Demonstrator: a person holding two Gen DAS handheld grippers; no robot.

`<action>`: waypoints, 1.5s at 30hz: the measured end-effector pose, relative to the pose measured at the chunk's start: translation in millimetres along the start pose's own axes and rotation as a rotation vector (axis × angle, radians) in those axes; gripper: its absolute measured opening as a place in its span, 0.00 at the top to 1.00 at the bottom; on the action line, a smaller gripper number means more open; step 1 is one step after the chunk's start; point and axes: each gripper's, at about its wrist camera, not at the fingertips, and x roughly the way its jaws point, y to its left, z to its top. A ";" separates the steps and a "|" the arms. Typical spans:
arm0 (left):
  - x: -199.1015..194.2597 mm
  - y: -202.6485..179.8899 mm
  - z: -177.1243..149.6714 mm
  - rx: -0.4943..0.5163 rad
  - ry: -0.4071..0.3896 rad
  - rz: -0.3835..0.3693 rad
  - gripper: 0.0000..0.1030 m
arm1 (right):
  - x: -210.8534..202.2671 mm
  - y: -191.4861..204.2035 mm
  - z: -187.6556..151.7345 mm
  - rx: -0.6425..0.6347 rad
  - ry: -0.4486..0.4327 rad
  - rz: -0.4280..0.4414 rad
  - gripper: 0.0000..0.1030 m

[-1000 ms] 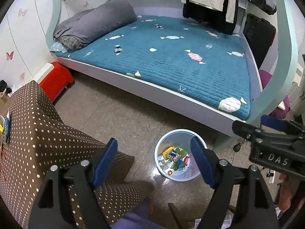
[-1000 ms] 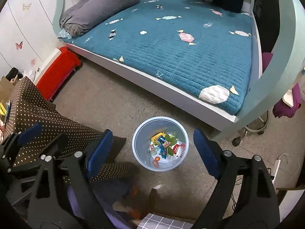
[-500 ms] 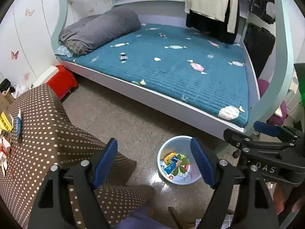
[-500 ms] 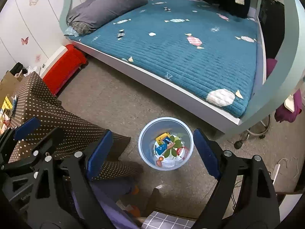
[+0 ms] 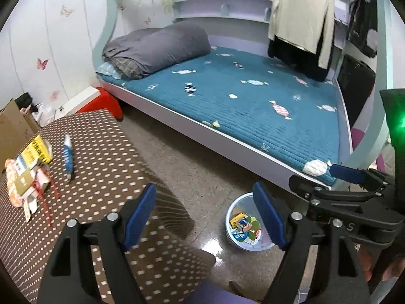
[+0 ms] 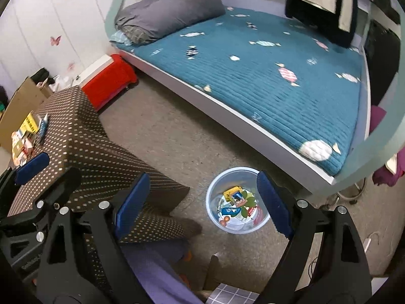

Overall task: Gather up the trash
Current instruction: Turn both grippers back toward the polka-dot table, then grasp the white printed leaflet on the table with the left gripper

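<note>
A pale blue bin (image 5: pixel 249 230) stands on the floor beside the bed and holds several colourful wrappers. On the brown dotted tablecloth (image 5: pixel 101 177) at the left lie a yellow packet (image 5: pixel 35 149), a blue wrapper (image 5: pixel 67 157) and a heap of packets (image 5: pixel 22 185). My left gripper (image 5: pixel 203 195) hangs open and empty above the table's corner and the floor. One blue pad (image 5: pixel 346 174) of the right gripper shows at the right. In the right wrist view my right gripper (image 6: pixel 202 185) is open and empty, high above the bin (image 6: pixel 236 200). The packets (image 6: pixel 29 126) lie far left.
A bed with a teal quilt (image 5: pixel 253 106) and a grey rolled duvet fills the back. A red box (image 6: pixel 108 81) and a cardboard box (image 5: pixel 12 124) stand by the left wall. Clothes (image 5: pixel 301 20) hang at the back right. A chair base (image 6: pixel 351 192) stands at the right.
Both grippers have risen and swung left, staying open. The bin now looks smaller and lower. The table top with its packets has come into view at the left.
</note>
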 end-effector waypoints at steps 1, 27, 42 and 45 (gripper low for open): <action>-2.6 5.0 -0.6 -0.006 -0.004 0.005 0.25 | -0.6 5.2 0.5 -0.009 -0.001 0.004 0.18; -44.6 151.9 -30.7 -0.252 -0.015 0.150 0.23 | 6.8 156.7 4.5 -0.247 0.018 0.119 0.18; -39.6 245.4 -22.2 -0.419 -0.001 0.151 0.23 | 23.4 232.3 27.0 -0.377 0.008 0.142 0.18; -29.5 263.4 -17.9 -0.451 0.026 0.153 0.23 | 29.0 243.0 32.8 -0.404 0.006 0.131 0.18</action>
